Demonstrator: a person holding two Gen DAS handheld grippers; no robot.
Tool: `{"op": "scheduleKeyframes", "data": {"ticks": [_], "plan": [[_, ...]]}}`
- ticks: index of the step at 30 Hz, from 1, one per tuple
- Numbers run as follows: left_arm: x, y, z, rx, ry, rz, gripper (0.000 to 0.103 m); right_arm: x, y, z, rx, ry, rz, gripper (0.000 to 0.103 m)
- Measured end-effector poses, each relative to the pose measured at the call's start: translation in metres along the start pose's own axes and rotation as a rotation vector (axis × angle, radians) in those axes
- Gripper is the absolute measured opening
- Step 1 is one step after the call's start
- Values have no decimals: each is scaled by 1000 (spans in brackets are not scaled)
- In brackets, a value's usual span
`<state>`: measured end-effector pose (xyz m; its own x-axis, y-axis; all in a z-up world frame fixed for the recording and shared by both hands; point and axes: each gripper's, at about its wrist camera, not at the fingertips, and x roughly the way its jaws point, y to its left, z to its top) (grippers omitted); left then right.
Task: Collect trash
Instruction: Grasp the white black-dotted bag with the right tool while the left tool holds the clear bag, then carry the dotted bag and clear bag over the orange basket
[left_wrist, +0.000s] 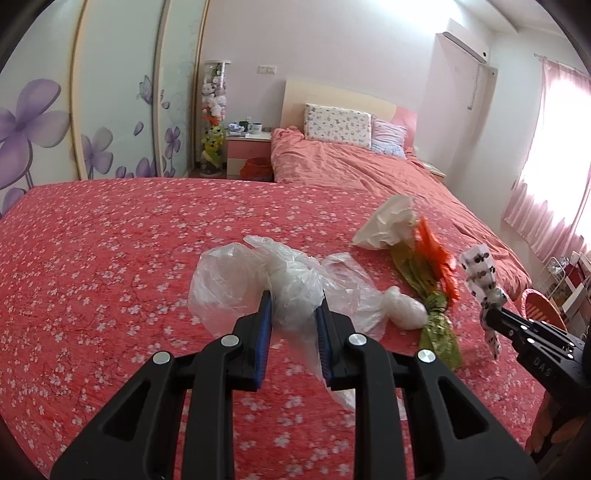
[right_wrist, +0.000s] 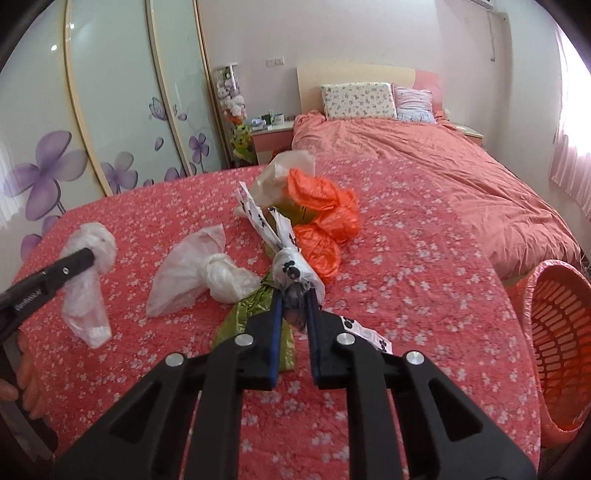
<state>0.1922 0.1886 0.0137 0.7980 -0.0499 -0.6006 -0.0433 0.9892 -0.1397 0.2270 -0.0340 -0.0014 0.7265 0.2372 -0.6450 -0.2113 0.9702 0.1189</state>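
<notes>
Your left gripper jaws clamped on a clear plastic bag, your right gripper jaws pinching a paw-print bag, both above the flowered bedspread, orange basket at right.

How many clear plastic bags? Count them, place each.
2. One bag pinched in the left gripper; another bag on the bedspread beside the green bag. Others may be hidden.
</notes>
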Motion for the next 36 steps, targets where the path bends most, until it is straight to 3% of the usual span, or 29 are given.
{"op": "scheduleKeyframes", "data": {"ticks": [21, 36], "plan": [[-15, -92, -3, 120, -20, -141, 23, -68, -64, -5, 117, -118, -64, 14], [-9, -166, -11, 215, 3, -267, 23, -106, -121, -22, 197, -188, -161, 14]]}}
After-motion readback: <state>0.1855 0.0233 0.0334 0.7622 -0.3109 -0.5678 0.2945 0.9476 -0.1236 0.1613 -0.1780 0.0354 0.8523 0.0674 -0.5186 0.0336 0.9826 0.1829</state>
